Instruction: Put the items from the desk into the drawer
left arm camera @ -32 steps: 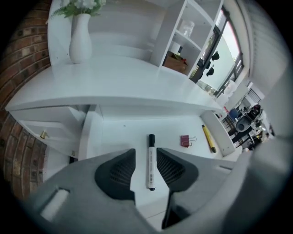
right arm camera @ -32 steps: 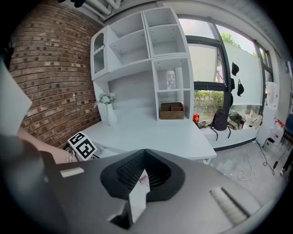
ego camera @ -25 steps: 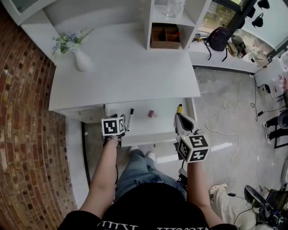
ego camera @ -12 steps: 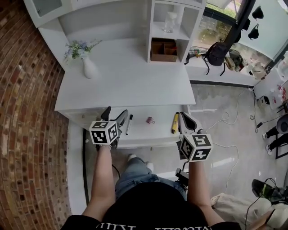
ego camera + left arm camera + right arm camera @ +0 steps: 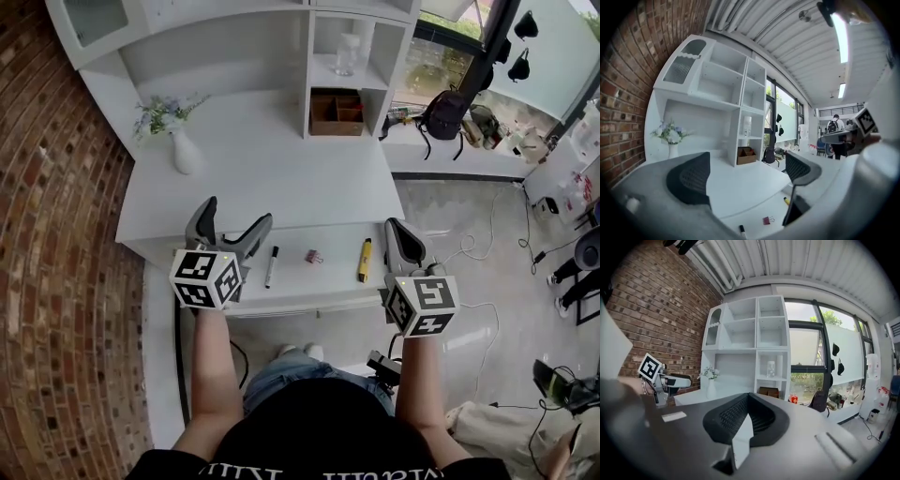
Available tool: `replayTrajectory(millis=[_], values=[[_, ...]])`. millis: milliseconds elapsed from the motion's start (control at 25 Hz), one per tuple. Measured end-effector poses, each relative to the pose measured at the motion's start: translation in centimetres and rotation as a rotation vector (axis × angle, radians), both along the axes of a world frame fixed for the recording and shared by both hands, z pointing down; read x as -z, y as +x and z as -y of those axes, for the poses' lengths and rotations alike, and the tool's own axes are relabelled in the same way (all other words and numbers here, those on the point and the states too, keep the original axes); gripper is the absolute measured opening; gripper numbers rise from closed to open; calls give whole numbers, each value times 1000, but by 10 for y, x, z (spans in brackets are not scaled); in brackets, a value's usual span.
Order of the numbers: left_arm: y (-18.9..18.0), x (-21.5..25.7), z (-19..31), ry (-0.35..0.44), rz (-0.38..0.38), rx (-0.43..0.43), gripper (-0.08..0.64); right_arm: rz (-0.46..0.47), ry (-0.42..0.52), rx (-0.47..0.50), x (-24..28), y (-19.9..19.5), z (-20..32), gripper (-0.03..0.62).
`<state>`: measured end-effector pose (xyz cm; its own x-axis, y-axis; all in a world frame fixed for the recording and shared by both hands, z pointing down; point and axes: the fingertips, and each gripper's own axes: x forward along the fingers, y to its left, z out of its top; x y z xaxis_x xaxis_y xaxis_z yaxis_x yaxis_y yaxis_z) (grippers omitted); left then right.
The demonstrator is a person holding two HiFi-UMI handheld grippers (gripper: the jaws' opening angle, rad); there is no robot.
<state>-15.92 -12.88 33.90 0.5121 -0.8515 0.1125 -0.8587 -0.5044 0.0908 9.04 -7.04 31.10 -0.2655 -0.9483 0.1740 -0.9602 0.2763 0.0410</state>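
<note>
**Drawer closure: approach and item alignment**

1. Status. The left hand-held gripper [image 5: 236, 214] is released, its jaws wide apart with nothing between them. The right hand-held gripper [image 5: 396, 227] is clenched on nothing. Both hover over the front corners of the open white drawer [image 5: 309, 281].

2. Item locations. Three items already lie on the drawer floor.
   - The slim black marker pen [image 5: 271, 266] is just to the right of the left hand-held gripper.
   - The yellow highlighter [image 5: 364, 260] is just to the left of the right hand-held gripper.
   - The small pink binder clip [image 5: 314, 256] sits between the pen and the highlighter, apart from both.

3. Step in hand. I judge that the drawer must now be pushed shut under the white worktop [image 5: 272, 169].
   - I would set both hand-held grippers against the front edge.
   - I would press evenly so the drawer does not skew.
   - I would move slowly, because the loose items may roll.

4. Orientation. The pen and the highlighter each lie with the long axis running away from me, roughly along the drawer's travel. Both are tilted slightly, far end to the right. I cannot tell which end carries the cap.
</note>
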Motion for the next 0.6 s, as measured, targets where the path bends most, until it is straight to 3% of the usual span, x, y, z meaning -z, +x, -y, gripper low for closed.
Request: replayTrajectory(millis=[320,480,560,600], values=[[-6,85,-3,220,45,-21,509,-43,136,1,64,-10,2,6],[-8,114,-13,315,91,-39,450,-57,187,-2,85,-16,-1,6],[-11,130,-20,375,87,-30,314,-64,214,-3,93,-17,-4,6],[-14,137,-23,404,75,-16,192,-71,228,-3,96,-17,-5,6]])
